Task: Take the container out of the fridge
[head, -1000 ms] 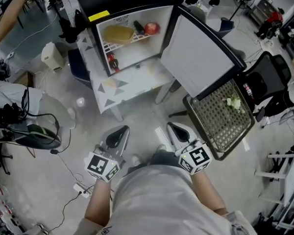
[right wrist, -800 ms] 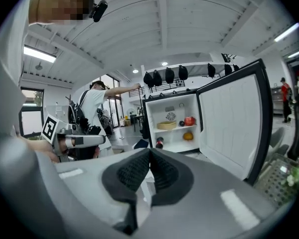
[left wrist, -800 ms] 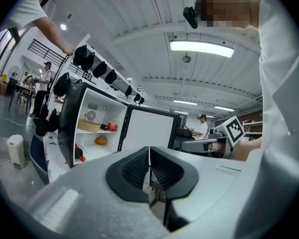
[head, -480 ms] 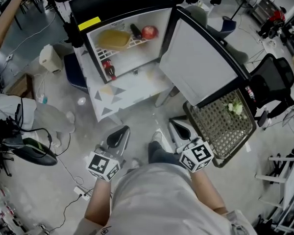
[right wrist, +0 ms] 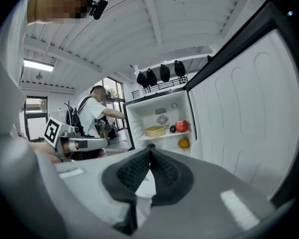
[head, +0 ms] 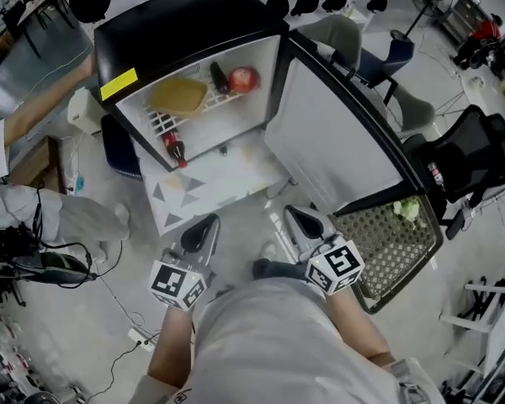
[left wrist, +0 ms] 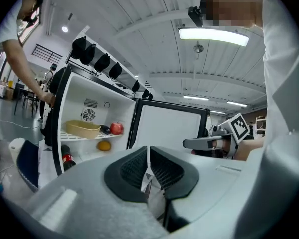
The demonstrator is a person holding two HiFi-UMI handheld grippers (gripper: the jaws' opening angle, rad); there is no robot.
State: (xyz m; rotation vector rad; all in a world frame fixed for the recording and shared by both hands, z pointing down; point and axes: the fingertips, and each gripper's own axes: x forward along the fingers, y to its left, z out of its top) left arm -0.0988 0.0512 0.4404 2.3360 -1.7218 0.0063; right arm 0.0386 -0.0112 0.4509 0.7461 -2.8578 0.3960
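A small black fridge (head: 177, 23) stands open on a low table, its door (head: 332, 141) swung out to the right. On its wire shelf lies a yellow container (head: 178, 96) (left wrist: 82, 129) (right wrist: 155, 130), with a dark fruit and a red apple (head: 243, 79) to its right. An orange (left wrist: 104, 145) and a cola bottle (head: 174, 149) sit lower down. My left gripper (head: 200, 234) and right gripper (head: 305, 224) are held side by side in front of me, well short of the fridge, both shut and empty.
A person (right wrist: 97, 113) stands to the left of the fridge, one arm (head: 42, 108) reaching toward it. A mesh basket (head: 396, 247) with something green lies on the floor at the right beside a black office chair (head: 471, 154). Cables and bags lie at the left.
The fridge and table have come closer and lower in the head view as I step toward them. Both grippers keep their places in front of me, still shut.
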